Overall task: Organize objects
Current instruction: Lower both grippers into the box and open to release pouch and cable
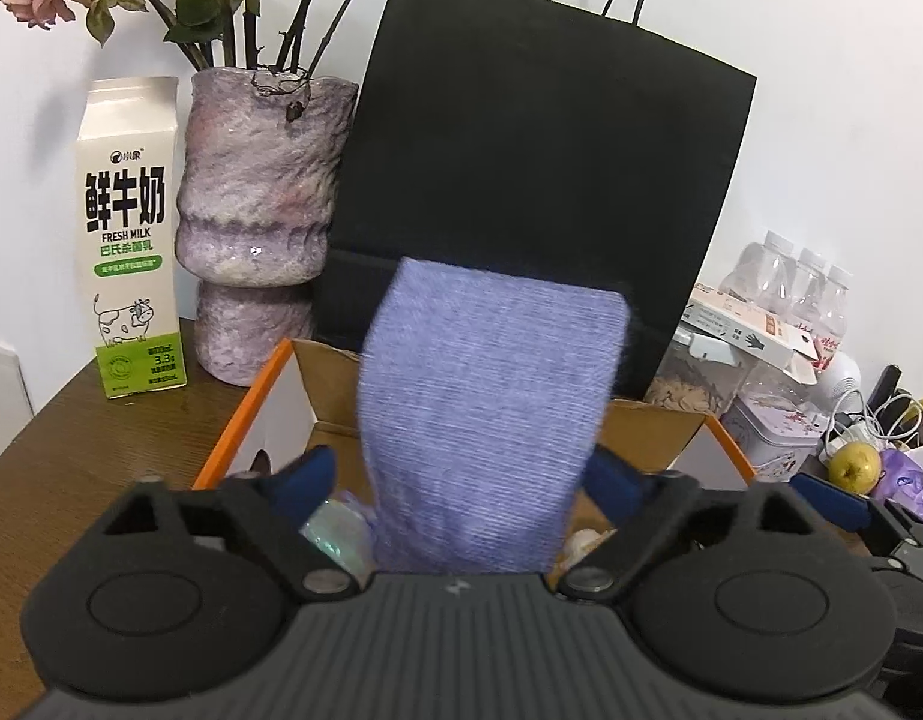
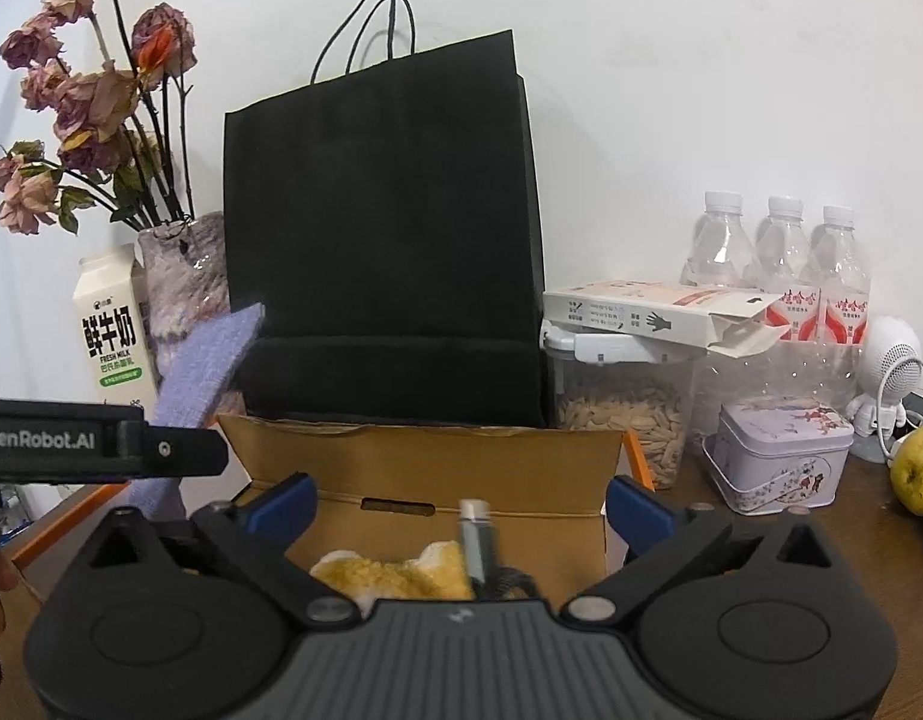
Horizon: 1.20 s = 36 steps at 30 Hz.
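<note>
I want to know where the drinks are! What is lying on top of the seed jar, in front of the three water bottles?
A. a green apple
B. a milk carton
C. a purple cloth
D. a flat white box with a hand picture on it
D: the flat white box with a hand printed on its side lies across the lid of the seed jar, in front of the water bottles.

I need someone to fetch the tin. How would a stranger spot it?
Start at the tall black paper bag against the wall and look right, past the clear seed jar. The pale lilac tin stands before the water bottles, the only flower-printed metal box.
</note>
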Tool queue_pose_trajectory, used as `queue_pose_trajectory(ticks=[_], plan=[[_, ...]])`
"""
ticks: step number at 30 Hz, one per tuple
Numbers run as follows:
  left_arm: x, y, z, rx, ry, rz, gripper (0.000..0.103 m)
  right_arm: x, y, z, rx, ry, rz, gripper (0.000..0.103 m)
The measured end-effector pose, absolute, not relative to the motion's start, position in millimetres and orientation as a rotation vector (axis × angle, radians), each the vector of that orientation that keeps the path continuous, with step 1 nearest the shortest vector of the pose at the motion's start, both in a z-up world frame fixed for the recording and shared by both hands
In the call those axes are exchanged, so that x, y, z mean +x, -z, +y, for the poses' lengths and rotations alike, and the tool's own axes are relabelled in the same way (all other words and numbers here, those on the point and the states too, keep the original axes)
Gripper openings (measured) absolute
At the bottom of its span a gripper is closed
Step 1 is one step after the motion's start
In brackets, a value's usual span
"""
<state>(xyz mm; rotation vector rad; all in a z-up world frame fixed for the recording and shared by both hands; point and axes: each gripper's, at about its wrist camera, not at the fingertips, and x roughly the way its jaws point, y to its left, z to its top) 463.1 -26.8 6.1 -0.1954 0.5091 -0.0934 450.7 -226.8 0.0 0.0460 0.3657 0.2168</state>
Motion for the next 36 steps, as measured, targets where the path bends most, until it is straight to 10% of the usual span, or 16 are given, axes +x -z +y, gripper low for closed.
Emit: queue_pose_trajectory(ticks=[36], plan=[[425.3,-31.3,-17.0,-0.218,0.045,0.484,0.103,411.8,-29.4,-224.0,-0.018,-0.202,0.403,0.103]])
